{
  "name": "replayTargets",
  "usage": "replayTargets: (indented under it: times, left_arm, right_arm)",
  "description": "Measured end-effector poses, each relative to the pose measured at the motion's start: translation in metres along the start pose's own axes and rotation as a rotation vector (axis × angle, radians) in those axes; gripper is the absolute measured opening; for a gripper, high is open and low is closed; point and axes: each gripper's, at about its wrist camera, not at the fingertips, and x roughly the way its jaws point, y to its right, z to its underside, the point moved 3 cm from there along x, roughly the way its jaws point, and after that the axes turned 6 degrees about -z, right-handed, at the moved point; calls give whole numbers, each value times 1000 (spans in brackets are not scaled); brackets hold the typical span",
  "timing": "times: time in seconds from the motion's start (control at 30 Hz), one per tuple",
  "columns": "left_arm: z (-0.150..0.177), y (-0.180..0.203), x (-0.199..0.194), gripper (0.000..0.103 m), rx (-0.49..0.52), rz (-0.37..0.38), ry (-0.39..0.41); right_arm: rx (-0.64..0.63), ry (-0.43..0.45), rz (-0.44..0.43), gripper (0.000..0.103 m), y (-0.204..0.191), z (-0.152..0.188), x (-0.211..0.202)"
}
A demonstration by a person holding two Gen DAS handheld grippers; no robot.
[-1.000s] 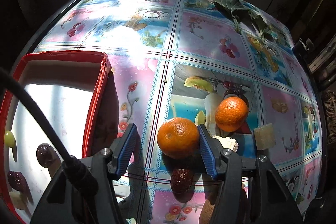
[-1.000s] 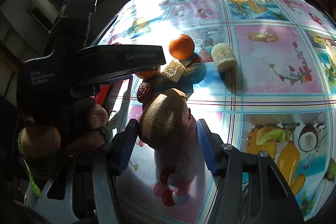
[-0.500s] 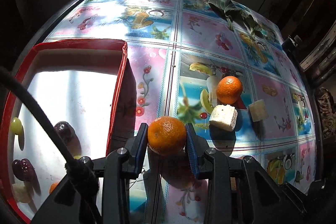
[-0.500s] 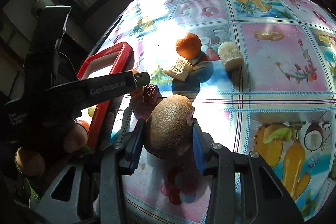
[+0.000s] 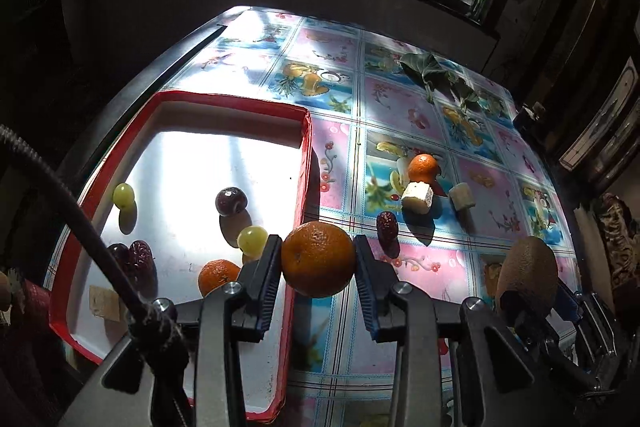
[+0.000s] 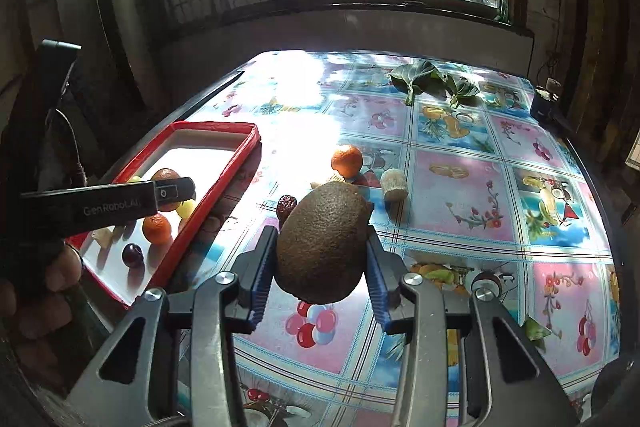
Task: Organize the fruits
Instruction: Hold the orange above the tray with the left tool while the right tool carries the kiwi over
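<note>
My left gripper [image 5: 316, 263] is shut on an orange [image 5: 318, 258] and holds it in the air above the right rim of the red tray [image 5: 306, 147]. My right gripper [image 6: 322, 257] is shut on a brown kiwi [image 6: 322, 241], lifted over the table; the kiwi also shows in the left wrist view [image 5: 528, 269]. The tray [image 6: 224, 183] holds a small orange [image 5: 218, 275], green grapes [image 5: 252, 240], dark plums [image 5: 231, 201] and red dates [image 5: 138, 255]. On the table lie another orange [image 5: 424, 167], a red date [image 5: 386, 223] and two pale fruit chunks [image 5: 418, 197].
Green leaves [image 6: 432, 79] lie at the far side of the fruit-patterned tablecloth [image 6: 460, 187]. A dark small object [image 6: 546, 105] stands at the far right edge. A wall with barred windows rises behind the table.
Both grippers have risen and pulled back from the table with their fruit. The left one has carried the orange leftward to the tray's rim.
</note>
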Motion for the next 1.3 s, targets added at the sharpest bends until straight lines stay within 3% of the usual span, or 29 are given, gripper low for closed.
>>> replayTargets:
  times: [0.17,0.27,0.4,0.5,0.63,0.77,0.87,1.0,1.1,1.17,1.3]
  left_arm:
    - [5,-11,-9,35,-10,12,10]
    - [9,-11,-10,35,-13,24,4]
    - [13,-12,-10,35,-14,26,-4]
    - [13,-16,-11,35,-17,15,1]
    - [13,-22,-14,35,-28,13,3]
    - [13,-22,-14,35,-30,15,0]
    - [13,-21,-14,35,-28,22,-5]
    - [12,-21,-13,35,-30,22,-6]
    - [12,-22,-12,35,-35,26,-13]
    - [12,-21,-10,35,-40,31,-19]
    - [12,-22,-8,35,-40,37,-25]
  right_arm:
    - [-337,-29,237,43,-43,29,2]
    - [-548,-98,329,43,-66,52,16]
    - [-766,-188,371,43,-89,83,33]
    - [-838,-201,379,43,-97,97,35]
    - [-802,-194,353,44,-91,93,29]
    - [-761,-143,355,75,-90,91,21]
    - [-684,-139,285,80,-81,84,18]
    - [-364,-184,58,80,-48,69,21]
    - [-88,-186,-51,80,-11,61,23]
    - [38,-206,-110,80,10,58,30]
    - [142,-218,-142,80,28,59,41]
